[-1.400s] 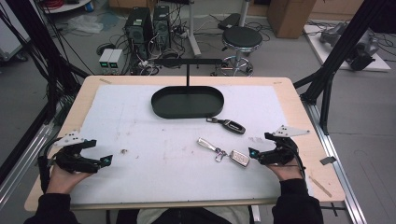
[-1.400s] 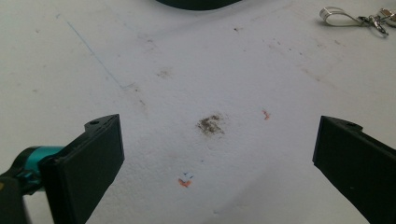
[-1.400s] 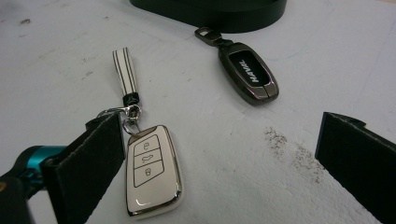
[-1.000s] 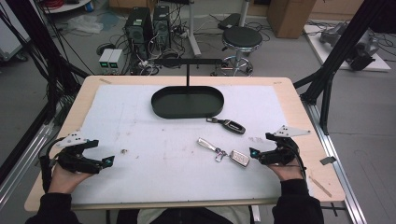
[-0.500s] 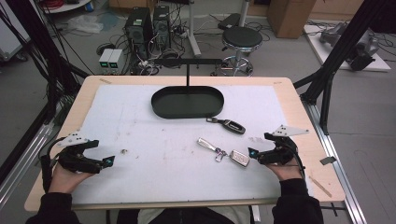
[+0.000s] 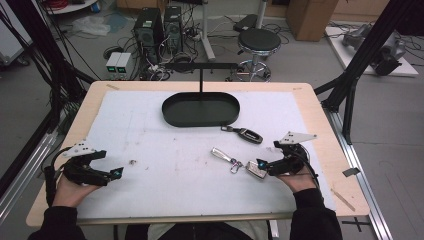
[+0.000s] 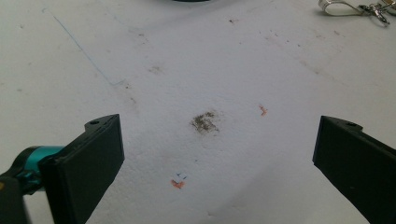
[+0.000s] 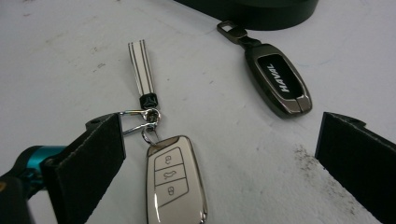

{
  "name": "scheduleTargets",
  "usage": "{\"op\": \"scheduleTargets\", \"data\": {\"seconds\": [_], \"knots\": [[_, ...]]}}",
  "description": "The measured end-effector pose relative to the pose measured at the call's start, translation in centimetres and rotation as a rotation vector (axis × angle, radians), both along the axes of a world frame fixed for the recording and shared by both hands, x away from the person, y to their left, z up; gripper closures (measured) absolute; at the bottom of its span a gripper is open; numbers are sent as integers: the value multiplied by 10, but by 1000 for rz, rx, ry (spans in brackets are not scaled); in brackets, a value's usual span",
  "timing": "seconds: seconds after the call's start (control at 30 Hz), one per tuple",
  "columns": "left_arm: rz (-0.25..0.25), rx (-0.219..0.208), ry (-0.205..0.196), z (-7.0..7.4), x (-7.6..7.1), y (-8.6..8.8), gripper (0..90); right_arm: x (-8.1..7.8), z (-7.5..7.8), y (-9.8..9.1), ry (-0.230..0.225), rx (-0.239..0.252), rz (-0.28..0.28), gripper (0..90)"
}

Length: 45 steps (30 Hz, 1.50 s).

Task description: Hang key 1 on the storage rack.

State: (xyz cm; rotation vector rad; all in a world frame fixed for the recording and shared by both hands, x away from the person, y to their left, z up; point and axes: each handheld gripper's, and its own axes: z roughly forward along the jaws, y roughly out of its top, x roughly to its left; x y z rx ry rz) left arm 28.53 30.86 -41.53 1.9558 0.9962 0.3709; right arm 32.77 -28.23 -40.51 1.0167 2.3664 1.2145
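Left gripper (image 6: 116, 172): black, two-jaw, held low over the near-left part of the white mat (image 6: 150, 150); jaws spread wide, nothing between them. Its own view shows a grey-brown smudge (image 7: 204, 122) and small orange flecks on the mat between the jaws; lower parts of both jaws are cut off by the frame.

Black oval tray (image 6: 201, 109): at the far middle of the mat, a thin black T-shaped stand rising behind it. In the right gripper view its rim (image 8: 261, 11) is cut off at the top edge.

White-and-silver strap with metal clip ring (image 6: 223, 156): lies flat near mat centre, joined to the pale fob. In the left gripper view its loop (image 7: 343, 6) is partly cut off.

Pale cream three-button key fob with chrome rim (image 6: 255, 169): flat on the mat, lying between the right gripper's jaws, apparently untouched; bottom end cut off in the right gripper view (image 8: 175, 184).

Dark grey key fob marked HAVAL (image 6: 248, 134): just near the tray's right end, well apart from either gripper.

Right gripper (image 6: 260, 166): jaws spread wide, straddling the pale fob; left jaw hides part of the clip ring.
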Motion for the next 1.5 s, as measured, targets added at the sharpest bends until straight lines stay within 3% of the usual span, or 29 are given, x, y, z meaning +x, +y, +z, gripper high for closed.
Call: {"op": "scheduleTargets", "data": {"seconds": [0.23, 0.4, 1.0, 1.5], "knots": [[1, -3, 5, -1, -3, -1, 24, 0, 0, 14, 13, -21, 32, 9], [1, -8, 3, -1, -2, 0, 24, 4, 3, 29, 29, -69, 69, 9], [-5, -10, 4, -2, -1, 0, 25, 18, 4, 70, 61, -130, 140, 9], [1, -13, 10, -4, 0, 3, 25, 34, -13, 112, 99, -179, 209, 9]]}}
